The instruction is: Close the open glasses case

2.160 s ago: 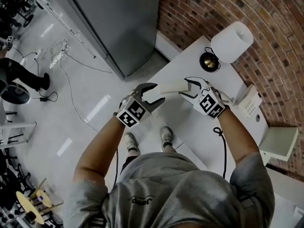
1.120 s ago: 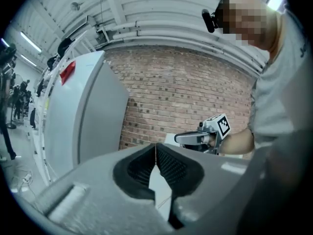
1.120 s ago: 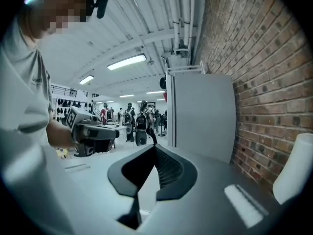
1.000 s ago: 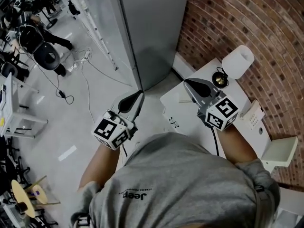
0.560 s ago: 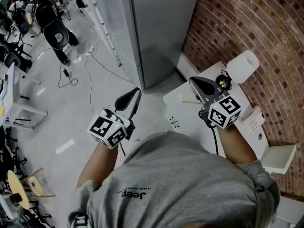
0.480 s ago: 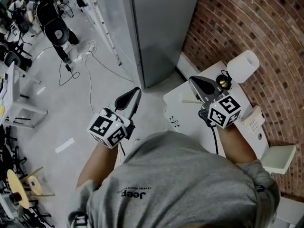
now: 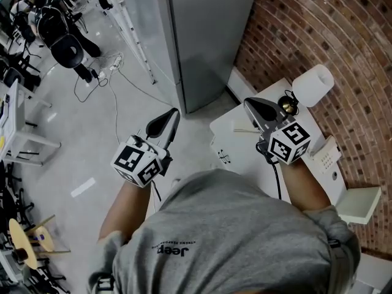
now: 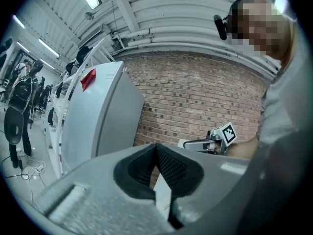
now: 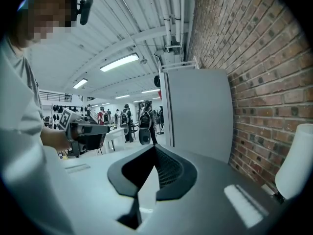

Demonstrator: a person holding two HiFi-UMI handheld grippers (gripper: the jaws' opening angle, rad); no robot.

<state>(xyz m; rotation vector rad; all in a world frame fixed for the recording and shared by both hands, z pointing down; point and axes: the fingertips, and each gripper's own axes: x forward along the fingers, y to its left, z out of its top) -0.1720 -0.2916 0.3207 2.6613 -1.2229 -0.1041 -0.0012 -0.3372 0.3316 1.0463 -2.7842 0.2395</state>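
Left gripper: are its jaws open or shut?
Shut and empty: the left gripper has its jaw tips touching, nothing between them.

The only word I can read is "Jeep", in dark letters on my grey T-shirt (image 7: 245, 244), upside down in the head view. A line of smaller print just beside it is too fine to read. The left marker cube (image 7: 136, 163) on my left tool (image 7: 172, 113) and the right marker cube (image 7: 289, 143) on my right tool (image 7: 248, 103) carry black-and-white square patterns (codes, not letters). A small dark print (image 7: 223, 158) on the white desk (image 7: 245, 164) cannot be made out. In the left gripper view a red label (image 8: 88, 79) sits high on the grey cabinet (image 8: 98, 116), its wording too small to tell.
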